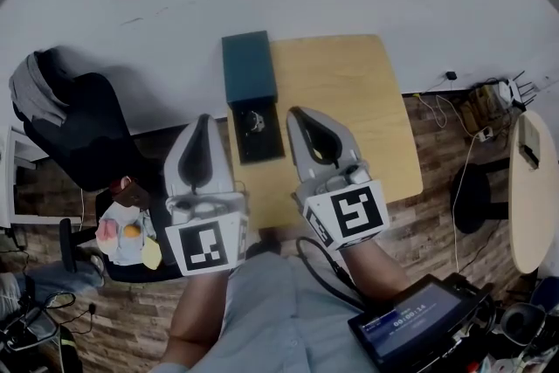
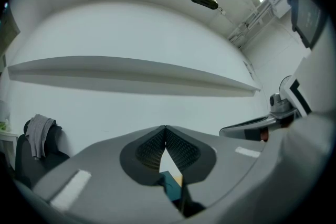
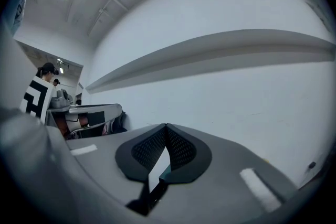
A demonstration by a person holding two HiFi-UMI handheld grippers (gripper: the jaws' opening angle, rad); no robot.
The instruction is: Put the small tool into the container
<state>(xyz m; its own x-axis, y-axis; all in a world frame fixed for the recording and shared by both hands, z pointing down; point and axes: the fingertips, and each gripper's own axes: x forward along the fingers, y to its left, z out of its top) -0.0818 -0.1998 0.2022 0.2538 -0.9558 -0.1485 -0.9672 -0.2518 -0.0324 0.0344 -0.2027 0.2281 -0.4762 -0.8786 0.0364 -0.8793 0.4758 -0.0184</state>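
Note:
On the wooden table [image 1: 349, 100] lies a teal container [image 1: 249, 65], its lid folded back and its black inner tray [image 1: 266, 146] showing. A small metal tool [image 1: 254, 121] rests inside that tray. My left gripper [image 1: 203, 120] hangs just left of the tray, above the table's edge, with its jaws together and nothing in them. To the right of the tray my right gripper [image 1: 296, 113] is also shut and empty. In the left gripper view the left gripper [image 2: 165, 128] points at the white wall, as does the right gripper [image 3: 167, 126] in the right gripper view.
A black chair [image 1: 83, 131] draped with grey cloth stands to the left. A seat with colourful items [image 1: 127, 236] is below it. On the right are a round pale table [image 1: 533, 188] and cables [image 1: 485, 105]. A device with a screen [image 1: 419, 323] sits at lower right.

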